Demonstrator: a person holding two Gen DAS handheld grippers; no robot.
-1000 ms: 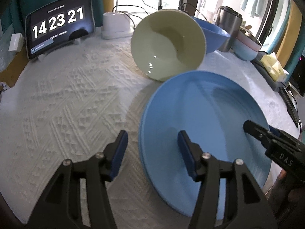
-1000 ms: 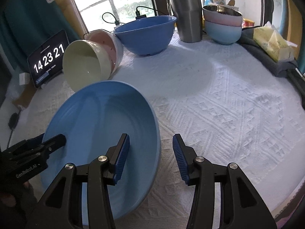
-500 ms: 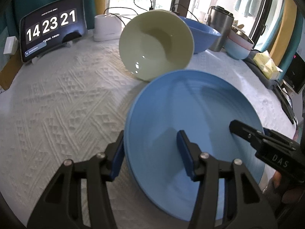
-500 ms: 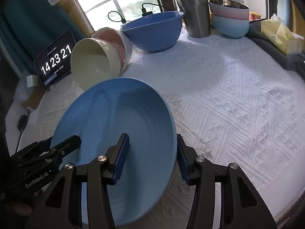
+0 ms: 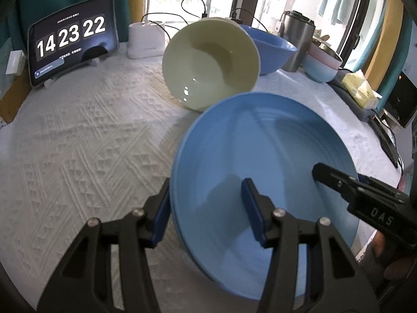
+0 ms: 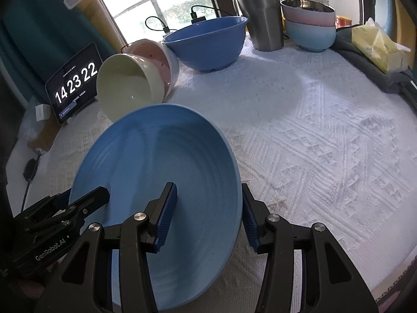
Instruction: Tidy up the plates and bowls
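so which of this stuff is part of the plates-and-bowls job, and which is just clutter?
Part of the job:
- blue plate, rim between the fingers of the left gripper and the right gripper
- cream bowl on its side, nested in a pink bowl
- big blue bowl
- stacked pink and pale blue bowls

Just lying about:
- clock tablet
- steel tumbler
- tissue pack
- white charger box

The white tablecloth [image 6: 325,135] lies bare on the right side, open for passing. Toward the window, a tipped cream bowl [image 6: 125,88], a big blue bowl [image 6: 208,44], a steel tumbler [image 6: 260,13] and stacked bowls [image 6: 310,26] block the way; the clock tablet [image 5: 70,49] closes the left.
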